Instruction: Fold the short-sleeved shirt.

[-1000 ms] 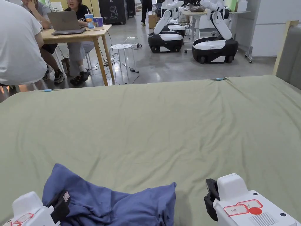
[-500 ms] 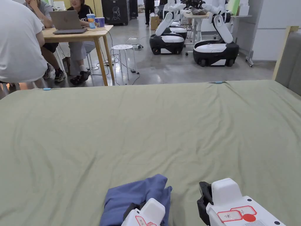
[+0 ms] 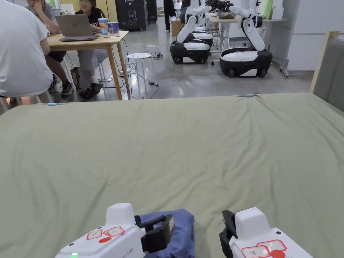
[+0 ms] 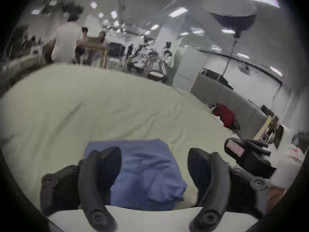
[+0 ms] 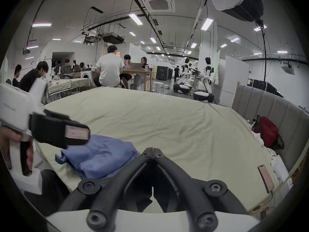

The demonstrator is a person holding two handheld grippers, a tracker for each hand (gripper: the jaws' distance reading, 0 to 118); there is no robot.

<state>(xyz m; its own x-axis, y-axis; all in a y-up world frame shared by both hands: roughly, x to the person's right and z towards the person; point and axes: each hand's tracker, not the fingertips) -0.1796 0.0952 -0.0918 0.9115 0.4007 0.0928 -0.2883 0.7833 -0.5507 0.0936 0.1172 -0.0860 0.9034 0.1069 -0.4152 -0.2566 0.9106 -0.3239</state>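
The blue short-sleeved shirt (image 3: 183, 231) lies in a small folded bundle on the green sheet (image 3: 174, 141), close to the near edge. My left gripper (image 3: 164, 228) hovers over the bundle's left side. In the left gripper view the left gripper (image 4: 154, 150) is open, jaws wide apart, with the shirt (image 4: 147, 172) lying below and between them, not pinched. My right gripper (image 3: 227, 228) sits just right of the bundle. The right gripper (image 5: 153, 150) has its jaws shut tip to tip with nothing between them, and the shirt (image 5: 100, 155) lies to its left.
A grey padded headboard (image 5: 267, 105) runs along the right side of the bed, with a red bag (image 5: 265, 131) against it. A phone (image 5: 265, 177) lies on the sheet near the right edge. Beyond the far edge are people at a wooden table (image 3: 100, 38), a stool (image 3: 139, 55) and wheeled robots (image 3: 245, 57).
The left gripper carried the shirt's left part over to the right, turning the spread cloth into a compact bundle, then let go and opened. The right gripper stayed shut, barely moving.
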